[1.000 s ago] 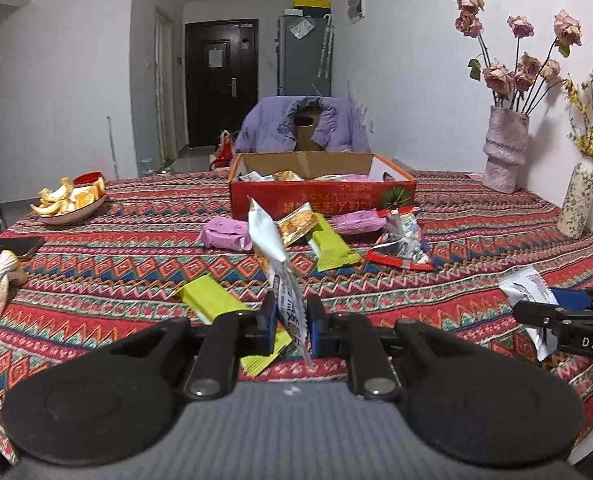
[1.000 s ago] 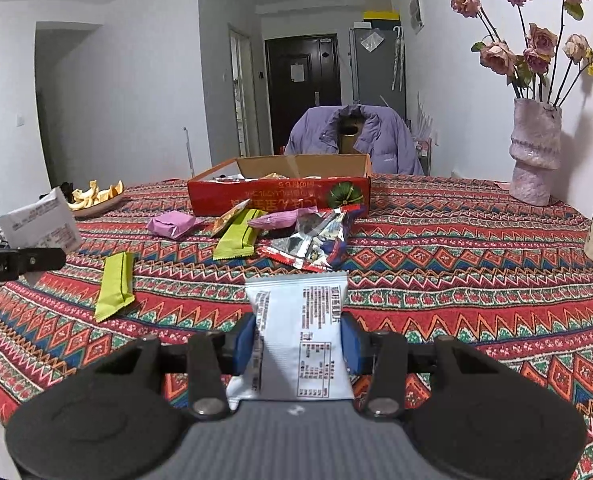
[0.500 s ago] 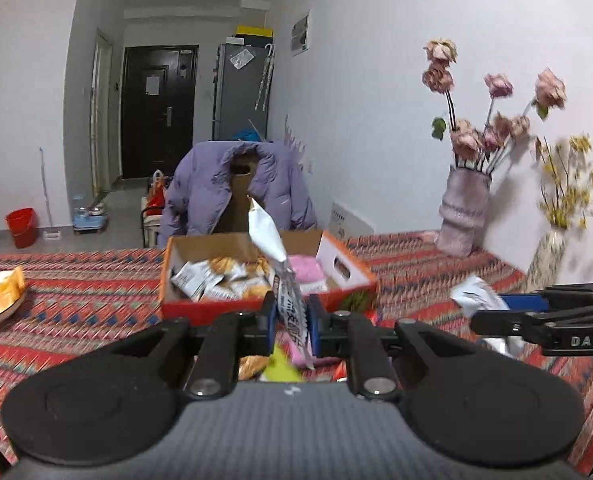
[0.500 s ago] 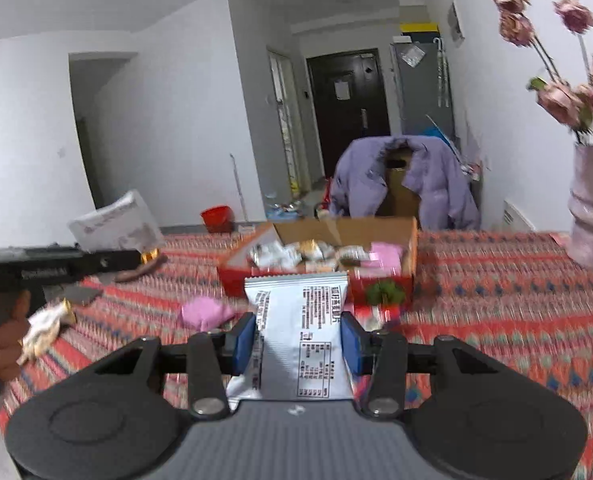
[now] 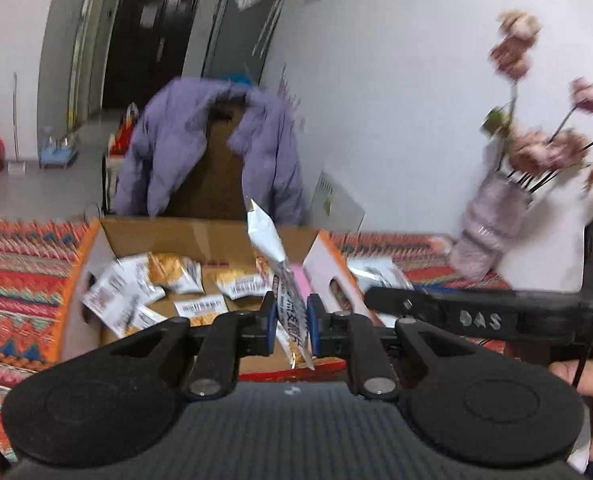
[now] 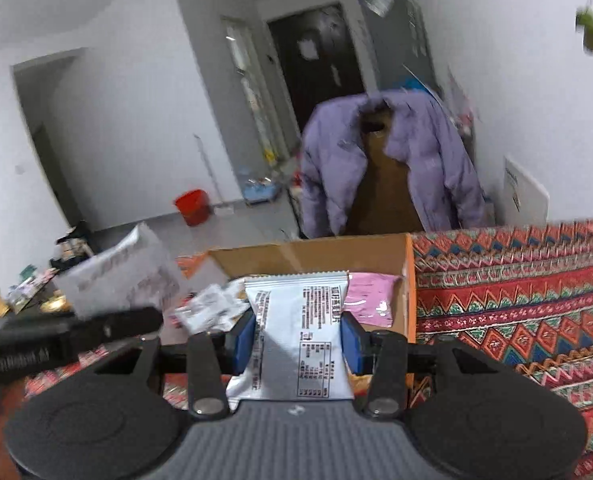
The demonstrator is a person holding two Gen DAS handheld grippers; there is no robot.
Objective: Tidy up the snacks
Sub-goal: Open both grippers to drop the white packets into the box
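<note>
Over the open cardboard box (image 5: pixel 200 236) at the far edge of the table (image 6: pixel 516 304), both tools carry one snack each. Left gripper (image 5: pixel 290 318): pads pressed nearly together on a thin white packet (image 5: pixel 266 240), held edge-on and standing upright above the box's right half. Right gripper (image 6: pixel 296 338): jaws set part-way apart and clamped across the flat sides of a wider white packet (image 6: pixel 296 320), printed face up, above the box's right end wall (image 6: pixel 409 280). The right tool also shows in the left view, just beside the outside of that wall.

Contents of the box: several white and orange packets toward its left and middle, and a pink packet (image 6: pixel 370 300) lying flat against the right wall. The middle of the floor shows bare cardboard.

Judgement: the step in hand is delivery into the box. To do it well, each packet should be brought fully inside the rim before the pads part. The right tool should come inward past the wall, or its packet may catch the rim and fall on the patterned cloth. Release low, one at a time, toward the bare floor. The tall, thin packet is likely to topple flat on release; that is acceptable.
</note>
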